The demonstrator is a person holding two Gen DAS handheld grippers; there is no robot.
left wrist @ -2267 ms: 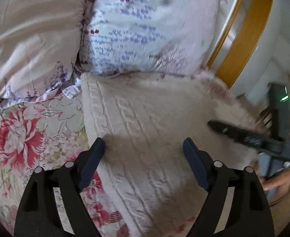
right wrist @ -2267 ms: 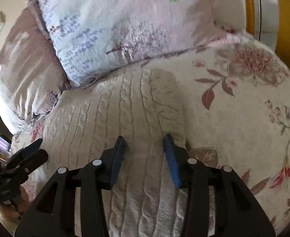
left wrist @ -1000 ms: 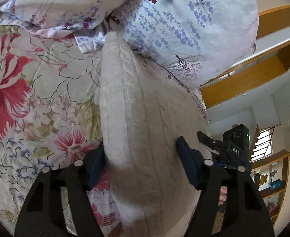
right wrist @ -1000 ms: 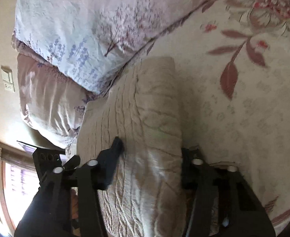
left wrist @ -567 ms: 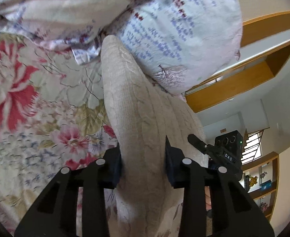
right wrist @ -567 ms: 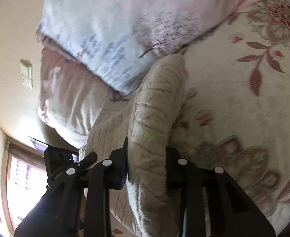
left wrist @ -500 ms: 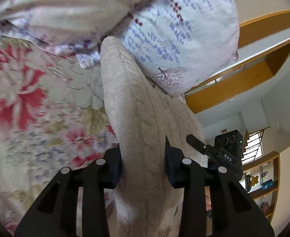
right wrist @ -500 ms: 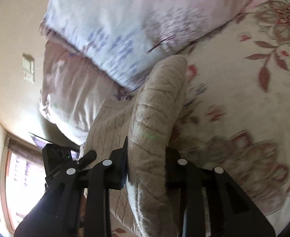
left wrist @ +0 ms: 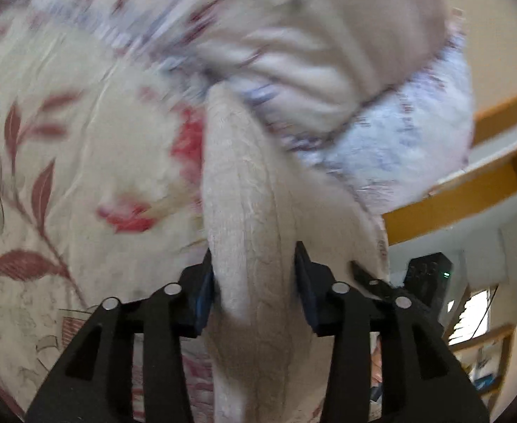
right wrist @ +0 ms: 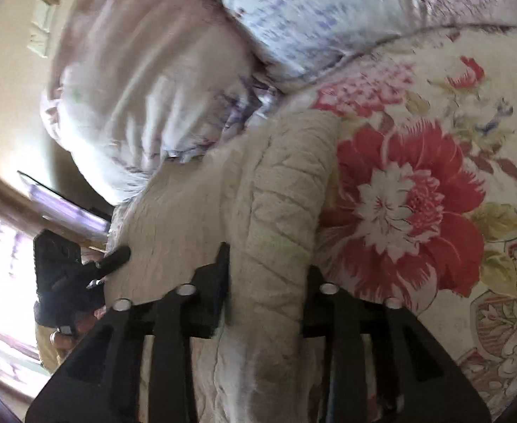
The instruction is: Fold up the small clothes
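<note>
Since half a second earlier both grippers swung the cream knit sweater across the floral bedspread. Left gripper and right gripper stayed clenched on its edge. Pillows crowded 12 o'clock; open bedspread lay at 3 o'clock.

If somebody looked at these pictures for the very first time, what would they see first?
Probably the cream knitted sweater, bunched in a thick fold in the middle and pinched by the left gripper and the right gripper at once. Next, the big red flower on the bedspread, right of the sweater in the right view. Two pillows sit behind the sweater.
</note>
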